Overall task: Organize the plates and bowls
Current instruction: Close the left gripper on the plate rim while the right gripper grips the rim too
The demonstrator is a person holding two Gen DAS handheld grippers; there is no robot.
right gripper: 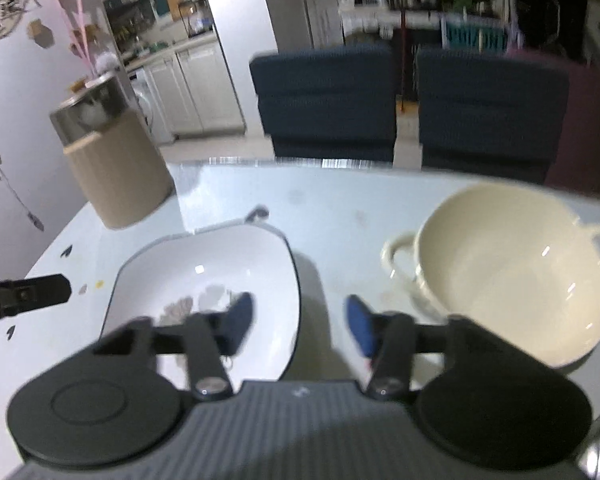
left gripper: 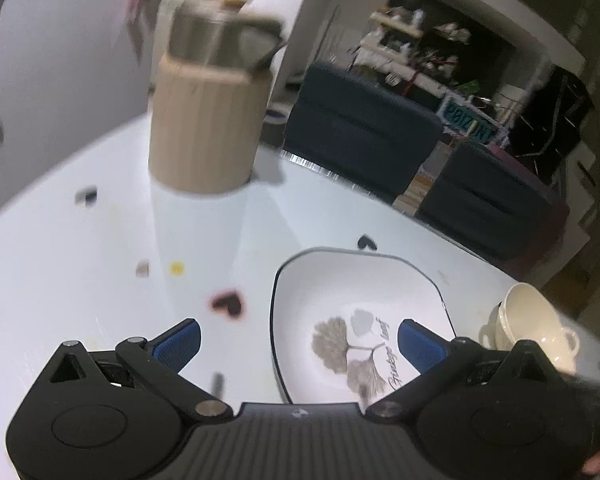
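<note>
Only the right wrist view shows the cream bowl (right gripper: 512,280) whole, at right; both the left gripper (left gripper: 299,342) and the right gripper (right gripper: 298,320) are spread, grasping nothing.

Right gripper (right gripper: 300,322) jaws apart, empty, hovering over white table (right gripper: 340,208) | white square plate (right gripper: 252,264) at left | cream two-handled bowl (right gripper: 512,264) at right | beige canister (right gripper: 120,164) far left

White squarish plate (right gripper: 204,280) lies upright beside cream two-handled bowl (right gripper: 512,276).
</note>
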